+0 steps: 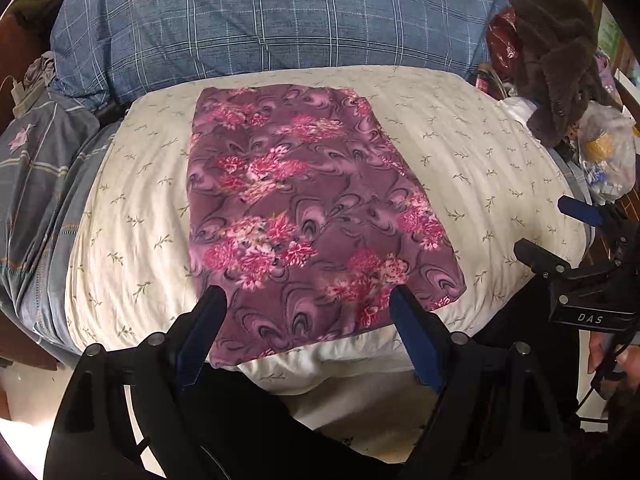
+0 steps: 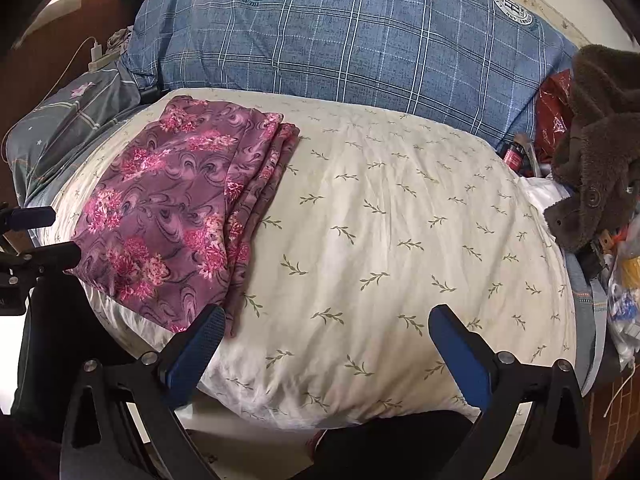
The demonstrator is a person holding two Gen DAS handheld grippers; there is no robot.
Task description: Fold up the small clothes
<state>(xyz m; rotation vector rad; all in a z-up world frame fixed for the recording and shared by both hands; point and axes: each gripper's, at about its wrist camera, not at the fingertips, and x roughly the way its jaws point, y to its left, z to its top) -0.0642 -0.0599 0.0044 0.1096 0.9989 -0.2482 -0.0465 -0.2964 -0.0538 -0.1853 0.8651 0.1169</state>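
Note:
A purple garment with pink flowers (image 1: 304,208) lies folded into a long rectangle on a cream pillow with a leaf print (image 1: 480,160). In the right wrist view the garment (image 2: 172,216) lies at the left of the pillow (image 2: 400,240), with its stacked layers showing along its right edge. My left gripper (image 1: 306,300) is open and empty, hovering over the garment's near end. My right gripper (image 2: 326,316) is open and empty, over the bare pillow to the right of the garment. It also shows in the left wrist view (image 1: 548,232) at the right edge.
A blue plaid duvet (image 1: 280,20) is bunched behind the pillow. A grey patterned pillow (image 1: 44,184) lies at the left. A brown plush garment (image 2: 600,140), a red bag (image 2: 554,112) and plastic bags (image 1: 604,156) are piled at the right. A charger and cable (image 2: 96,54) lie at the far left.

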